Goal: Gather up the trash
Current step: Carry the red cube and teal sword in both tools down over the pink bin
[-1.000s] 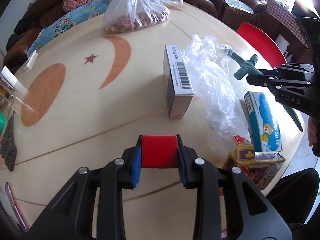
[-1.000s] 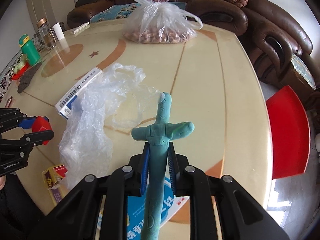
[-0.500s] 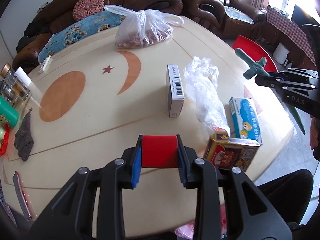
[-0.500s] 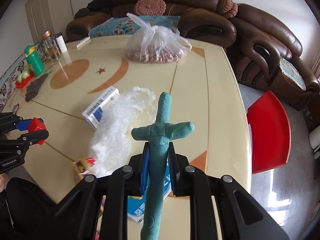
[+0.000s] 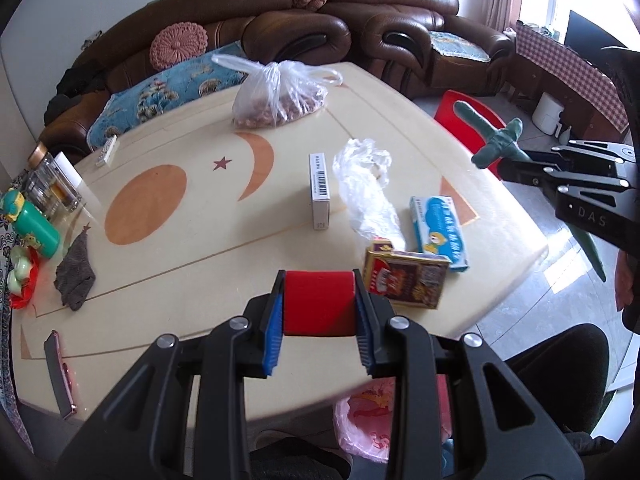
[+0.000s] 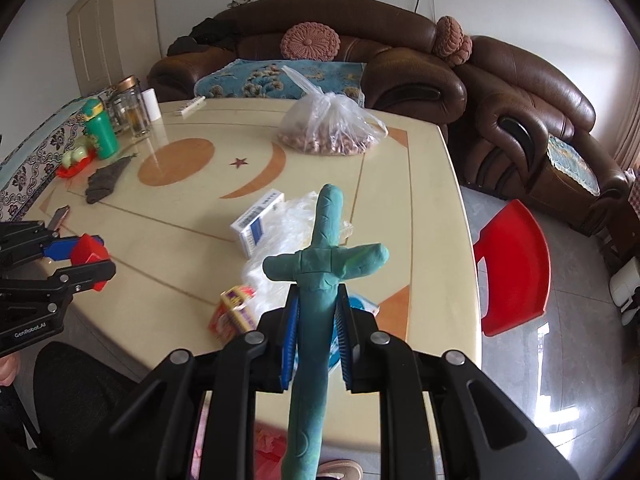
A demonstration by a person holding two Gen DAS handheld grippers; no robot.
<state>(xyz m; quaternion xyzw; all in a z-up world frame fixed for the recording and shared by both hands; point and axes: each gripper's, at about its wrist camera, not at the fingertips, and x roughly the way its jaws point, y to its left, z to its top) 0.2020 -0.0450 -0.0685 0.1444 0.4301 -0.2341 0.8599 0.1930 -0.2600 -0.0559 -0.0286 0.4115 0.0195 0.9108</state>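
Two black plastic grippers, left gripper (image 5: 319,307) and right gripper (image 6: 317,322), carry ribbed blue finger pads and silver pivot screws; white lettering marks their sides, one "GenRobot.AI", the other "DAS".

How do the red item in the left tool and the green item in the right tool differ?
The red block is short and squat, filling the gap of the left tool; the green sword is long and thin, sticking out past both ends of the right tool. The red block is plain bright red; the green sword is teal with a crossbar. Both are clamped and held off the table.
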